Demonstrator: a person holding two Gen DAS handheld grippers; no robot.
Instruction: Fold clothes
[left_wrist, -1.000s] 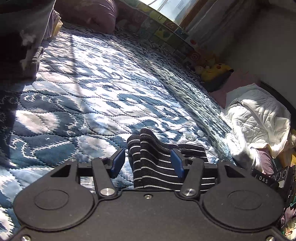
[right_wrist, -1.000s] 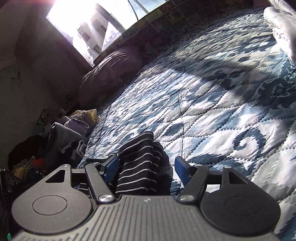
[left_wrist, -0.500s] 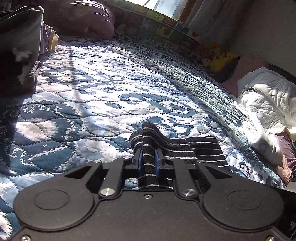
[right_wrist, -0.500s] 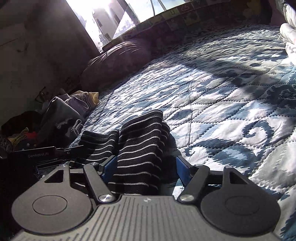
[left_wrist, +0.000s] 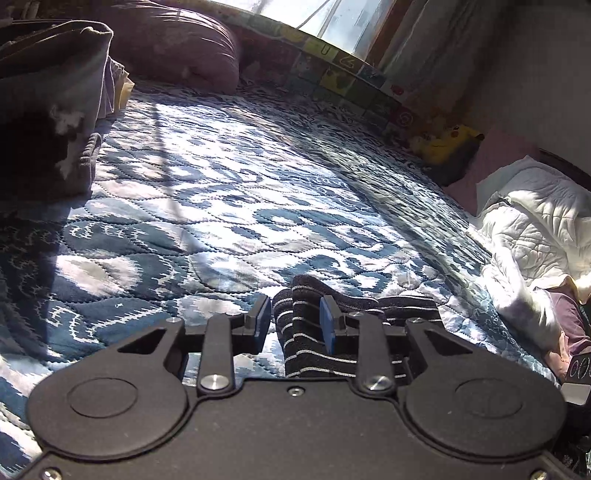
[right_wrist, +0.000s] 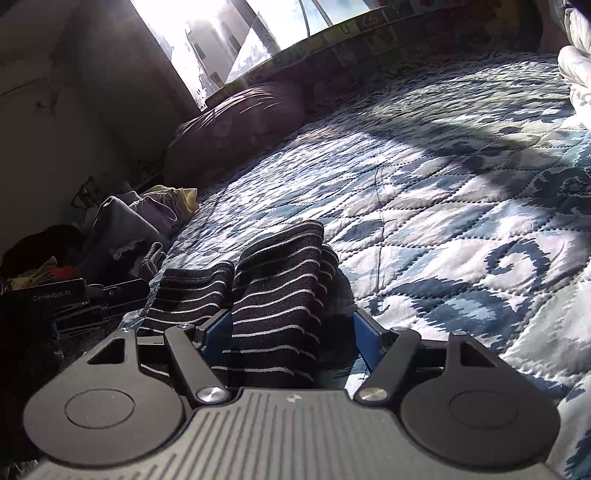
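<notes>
A blue-and-white quilted bed (left_wrist: 229, 221) fills both views, sunlit from a window (right_wrist: 229, 44) at the top. The striped garment (right_wrist: 280, 295) lies bunched at lower centre, between the spread left claw (left_wrist: 295, 321) and the spread right claw (right_wrist: 291, 332).
</notes>
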